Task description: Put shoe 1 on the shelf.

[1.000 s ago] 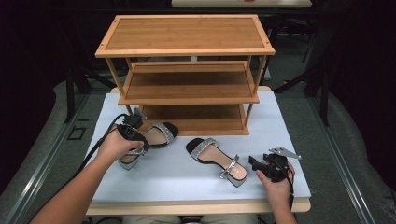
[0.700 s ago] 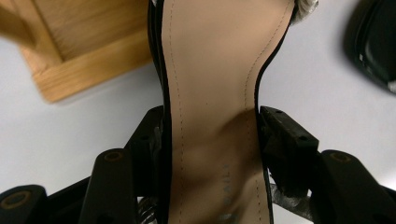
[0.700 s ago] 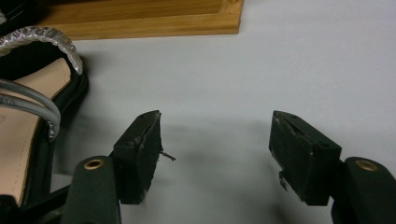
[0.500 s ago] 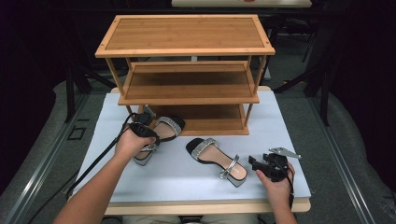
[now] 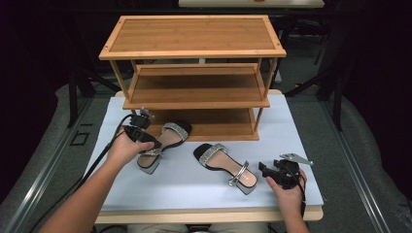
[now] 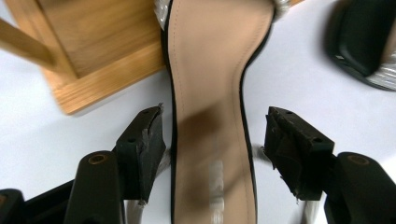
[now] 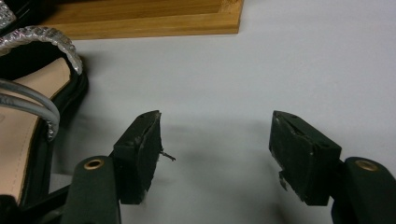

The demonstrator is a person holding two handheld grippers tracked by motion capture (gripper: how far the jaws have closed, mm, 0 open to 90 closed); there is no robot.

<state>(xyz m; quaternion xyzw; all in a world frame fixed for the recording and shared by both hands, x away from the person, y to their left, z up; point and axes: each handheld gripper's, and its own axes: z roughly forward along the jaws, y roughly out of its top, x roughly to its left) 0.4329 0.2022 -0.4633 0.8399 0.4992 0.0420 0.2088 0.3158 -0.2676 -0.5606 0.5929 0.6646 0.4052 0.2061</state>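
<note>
A: White tabletop (image 5: pixel 194 184) is carrying a 3-tier bamboo shoe rack (image 5: pixel 194 53) at the far side in the high view, with dark floor all round. What is going on?

B: I judge that the person is putting sandals onto the bottom shelf (image 5: pixel 218 127). The left gripper (image 5: pixel 141 130) is hovering over the heel of the left sandal (image 5: pixel 163 141), whose toe is already lying on that shelf's edge. Its jaws have just been opening.

A: And the left gripper view?

B: Both black jaws are standing apart, the sandal's tan insole (image 6: pixel 210 93) running between them untouched, the shelf corner (image 6: pixel 88 79) to the side. So it is being released, I would say.

A: Next?

B: Probably nudging the heel further in, or backing off. The rack's post (image 5: pixel 119 80) is standing close beside the hand.

A: The right gripper view?

B: The right gripper (image 7: pixel 215 154) is waiting with jaws wide over bare table, the second sandal (image 7: pixel 32 107) just beside it. In the high view that sandal (image 5: pixel 226 167) is lying well apart from the shelf.
</note>
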